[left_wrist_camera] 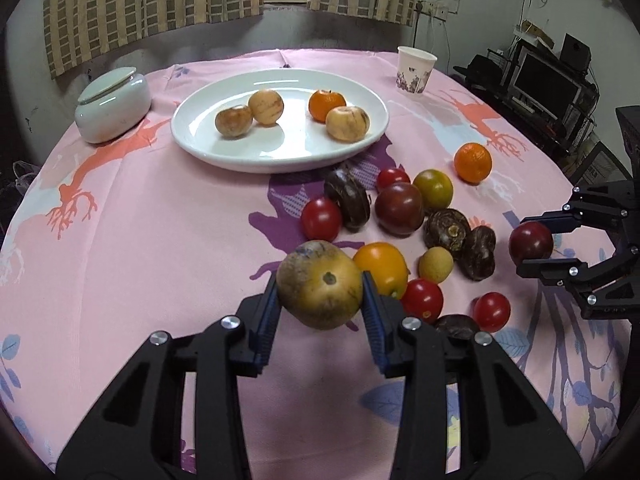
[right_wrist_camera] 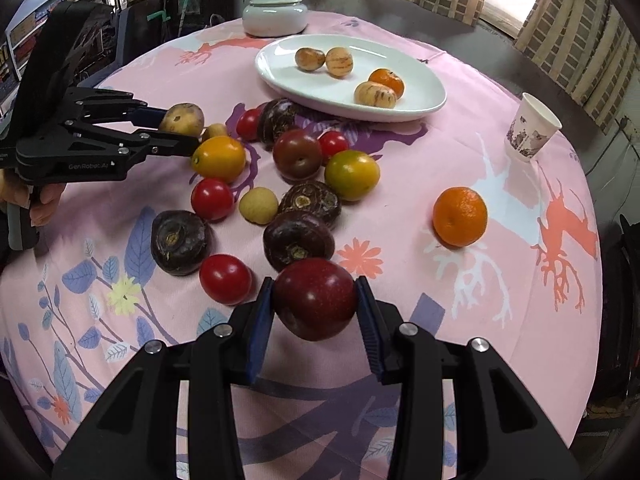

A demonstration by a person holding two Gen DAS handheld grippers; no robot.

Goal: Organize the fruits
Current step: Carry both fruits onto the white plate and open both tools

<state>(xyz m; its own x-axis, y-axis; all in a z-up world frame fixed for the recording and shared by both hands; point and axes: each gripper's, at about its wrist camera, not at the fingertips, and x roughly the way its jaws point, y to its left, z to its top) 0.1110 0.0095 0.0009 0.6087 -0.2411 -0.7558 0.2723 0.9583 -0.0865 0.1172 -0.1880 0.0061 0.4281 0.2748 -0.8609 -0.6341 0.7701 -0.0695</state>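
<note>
Bench (left_wrist_camera: 120,240) with white plate (left_wrist_camera: 280,156) as landmark, four fruits already on it. Left gripper (left_wrist_camera: 320,300) fingers clench a tan fruit (left_wrist_camera: 320,284), right gripper (right_wrist_camera: 314,304) fingers a dark red plum (right_wrist_camera: 314,300), both short of the plate, lifted from the loose pile. Next move, in judgement: carry each to the plate and release.
</note>
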